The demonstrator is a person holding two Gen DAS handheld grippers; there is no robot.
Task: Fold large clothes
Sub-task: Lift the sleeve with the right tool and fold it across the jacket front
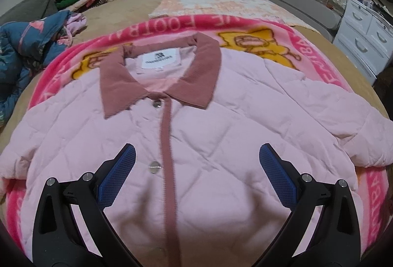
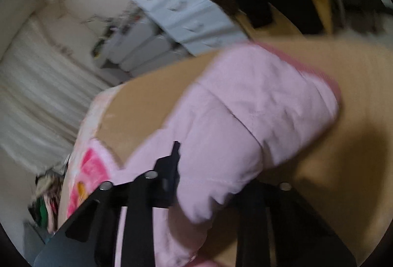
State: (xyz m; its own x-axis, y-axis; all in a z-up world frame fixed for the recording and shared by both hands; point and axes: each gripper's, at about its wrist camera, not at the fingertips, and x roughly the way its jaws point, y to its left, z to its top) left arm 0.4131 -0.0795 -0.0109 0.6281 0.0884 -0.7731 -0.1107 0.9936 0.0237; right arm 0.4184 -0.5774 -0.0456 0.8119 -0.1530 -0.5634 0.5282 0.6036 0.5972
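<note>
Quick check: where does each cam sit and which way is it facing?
Left wrist: on the left hand-held gripper, tilted down at the pink jacket spread on the blanket; its open blue pads show.
Right wrist: on the right hand-held gripper, rolled and blurred, facing the jacket's sleeve; black fingers shut on it.
Shared: jacket, blanket, white drawers.

Left wrist camera looks steeply down, close over the jacket (image 1: 221,119); right's tilted, blurred view shares it.

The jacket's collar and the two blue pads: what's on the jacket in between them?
In the left wrist view, two silver snaps sit beside the dusty-pink placket on the jacket, between the collar and the open left gripper.
</note>
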